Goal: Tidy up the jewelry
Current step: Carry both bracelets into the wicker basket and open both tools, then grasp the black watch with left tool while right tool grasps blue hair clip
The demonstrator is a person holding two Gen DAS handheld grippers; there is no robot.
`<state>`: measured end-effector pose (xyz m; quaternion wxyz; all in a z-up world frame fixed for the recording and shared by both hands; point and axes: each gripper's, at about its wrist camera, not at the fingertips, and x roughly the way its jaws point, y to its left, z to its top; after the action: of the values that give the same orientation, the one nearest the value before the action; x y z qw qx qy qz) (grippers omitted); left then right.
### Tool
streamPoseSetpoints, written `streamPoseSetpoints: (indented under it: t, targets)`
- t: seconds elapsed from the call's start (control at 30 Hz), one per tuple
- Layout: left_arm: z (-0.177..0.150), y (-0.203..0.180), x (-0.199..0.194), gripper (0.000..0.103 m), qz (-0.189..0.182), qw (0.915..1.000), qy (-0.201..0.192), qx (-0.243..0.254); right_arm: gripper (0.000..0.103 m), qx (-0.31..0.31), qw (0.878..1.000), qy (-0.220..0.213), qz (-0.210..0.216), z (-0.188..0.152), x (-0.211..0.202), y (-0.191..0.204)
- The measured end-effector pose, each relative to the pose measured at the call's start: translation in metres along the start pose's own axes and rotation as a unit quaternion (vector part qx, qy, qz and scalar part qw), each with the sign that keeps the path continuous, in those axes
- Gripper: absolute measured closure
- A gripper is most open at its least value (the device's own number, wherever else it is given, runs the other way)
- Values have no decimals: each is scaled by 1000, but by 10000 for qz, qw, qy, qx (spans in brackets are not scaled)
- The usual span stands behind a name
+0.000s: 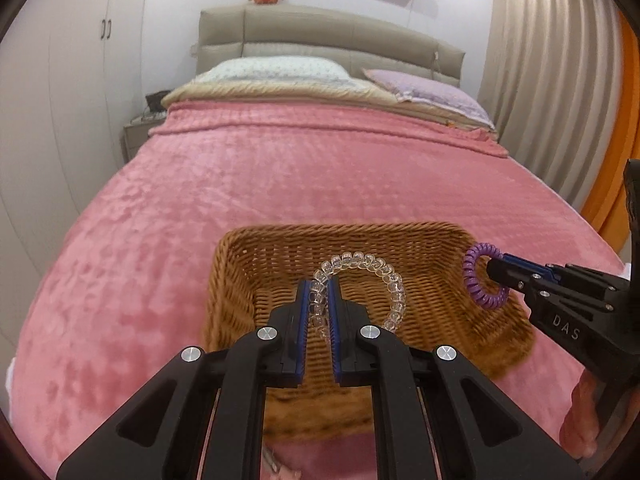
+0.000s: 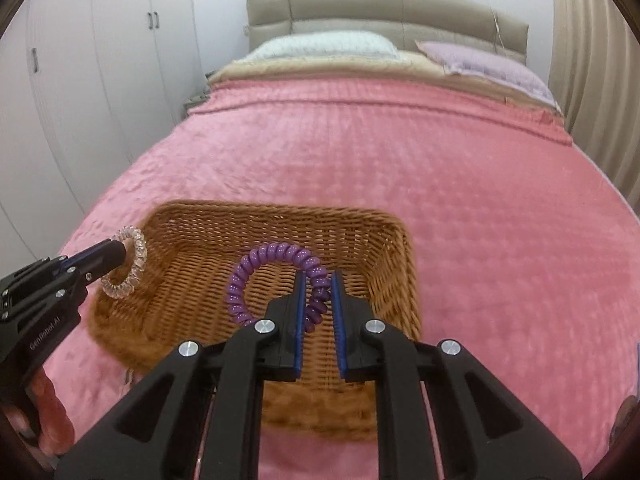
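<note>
While each gripper (image 1: 320, 292) (image 2: 318, 290) clamps a coil bracelet (image 1: 360, 276) (image 2: 276, 276), the basket (image 1: 400, 236) sits on a pink bedspread (image 1: 280, 176).

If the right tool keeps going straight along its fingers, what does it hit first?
Most likely the woven floor of the wicker basket, which lies directly ahead and below the right tool. It is shut on the purple spiral bracelet, so the bracelet's hanging loop would touch down first. Depth is uncertain.

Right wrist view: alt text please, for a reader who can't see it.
The right hand-held gripper is shut on a purple coil bracelet above an empty wicker basket on a pink bedspread. At left, the left hand-held gripper holds a clear coil bracelet over the basket's edge.
</note>
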<state>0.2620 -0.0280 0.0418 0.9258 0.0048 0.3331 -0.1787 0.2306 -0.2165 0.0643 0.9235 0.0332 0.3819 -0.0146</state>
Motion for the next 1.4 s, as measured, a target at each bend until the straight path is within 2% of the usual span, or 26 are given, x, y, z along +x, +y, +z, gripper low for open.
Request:
streamPoseSetpoints:
  t: [0.13, 0.3, 0.57, 0.6, 0.7, 0.77, 0.87, 0.93, 1.0, 1.03, 1.2, 1.3, 1.4]
  targets:
    - [-6, 9, 29, 96, 40, 9996, 240, -110, 92, 15, 9995, 302, -101, -3, 31, 3]
    - [-17, 12, 43, 95, 185, 9989, 427, 5, 92, 21, 9982, 577, -164, -15, 62, 4]
    - [-22, 16, 49, 93, 141, 9984, 542, 32, 92, -248, 9974, 656, -164, -22, 66, 18]
    - [-22, 16, 47, 91, 126, 9986, 521, 16, 91, -252, 9975, 648, -138, -22, 64, 18]
    - [-22, 15, 40, 75, 83, 9989, 460, 3, 88, -215, 9978, 614, -135, -22, 58, 17]
    - [-20, 17, 29, 64, 19, 9993, 369, -71, 86, -135, 9982, 584, -63, -22, 50, 15]
    - [-19, 20, 3, 57, -206, 9993, 198, -226, 77, -116, 9990, 441, 32, -25, 25, 13]
    - [-21, 18, -23, 52, -338, 9991, 66, -258, 63, -138, 9994, 317, 75, -27, 4, 12]
    - [-24, 17, -45, 44, -386, 9989, -64, -253, 56, -153, 9997, 125, 144, -34, -23, 12]
    - [-27, 17, -61, 42, -403, 9988, -158, -249, 56, -155, 9997, 62, 169, -38, -35, 12]
    - [-47, 15, -129, 41, -471, 9976, -453, -238, 56, -153, 9993, -226, 268, -64, -100, 17]
    - [-64, 14, -159, 41, -517, 9968, -556, -245, 56, -146, 9989, -257, 371, -83, -126, 20]
    - [-86, 14, -177, 41, -585, 9964, -563, -252, 56, -178, 9991, -241, 301, -105, -142, 21]
